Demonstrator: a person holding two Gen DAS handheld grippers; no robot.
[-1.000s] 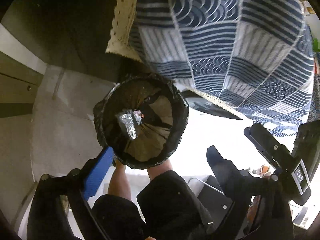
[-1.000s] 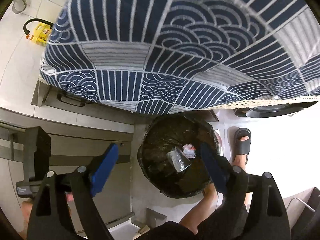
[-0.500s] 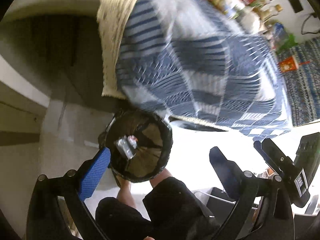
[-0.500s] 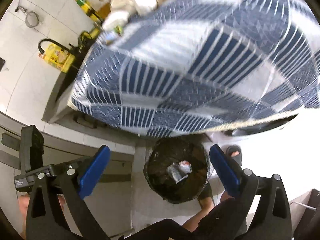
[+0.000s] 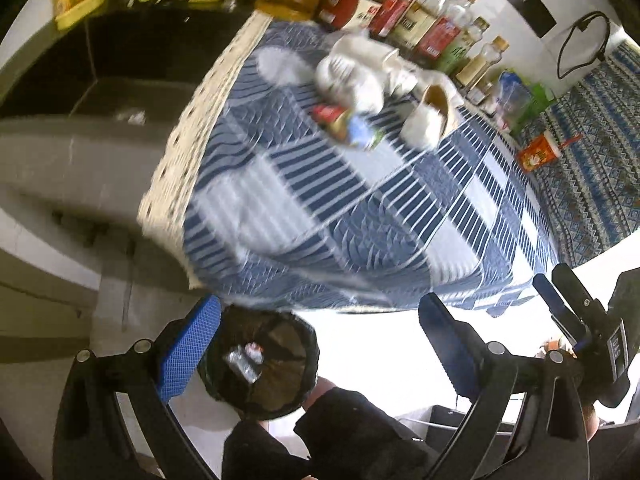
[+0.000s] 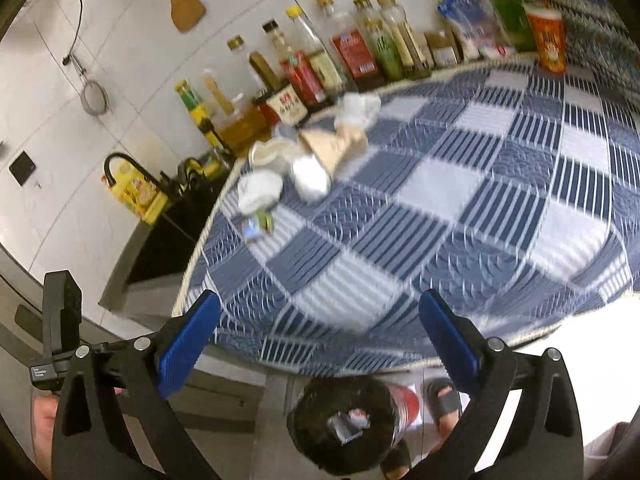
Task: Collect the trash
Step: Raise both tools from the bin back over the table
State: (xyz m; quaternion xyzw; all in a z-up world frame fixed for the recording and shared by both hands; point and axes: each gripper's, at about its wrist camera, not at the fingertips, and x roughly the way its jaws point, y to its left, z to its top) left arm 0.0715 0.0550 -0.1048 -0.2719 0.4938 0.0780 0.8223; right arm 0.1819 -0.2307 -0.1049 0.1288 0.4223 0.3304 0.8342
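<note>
Both grippers have swung up since a second ago. Back then they looked down into the bin and at the hanging edge of the cloth. Now they look over the top of the bench, and the bin has slid low in both views.

The left gripper (image 5: 320, 332) has its blue fingers (image 5: 188, 354) spread wide, with nothing between them. The right gripper (image 6: 320, 330) has its fingers (image 6: 188, 344) spread wide too, and they hold nothing.

Closest, down on the floor by the person's legs, stands the bin (image 5: 262, 364) with a black bag in it. A shiny silver wrapper (image 5: 240, 362) and a small white and red scrap lie inside. In the right view the same bin (image 6: 344, 424) sits below the bench edge, next to a foot in a dark sandal (image 6: 442, 400).

Above the bin is the bench, under a blue and white cloth (image 6: 440, 200) with stripes and squares. The near part of the cloth is blurry.

Further back on the cloth lies a little heap of trash. There is a crushed can (image 5: 348, 126) with red, green and blue on it, white crumpled paper (image 5: 352, 76) and a tan paper bag (image 6: 334, 146). They are close together, some touching.

Along the far wall stands a row of bottles (image 6: 308, 68) and jars. An orange cup (image 6: 550, 38) stands at the right end. A wooden spatula (image 6: 182, 6) hangs on the white wall.
</note>
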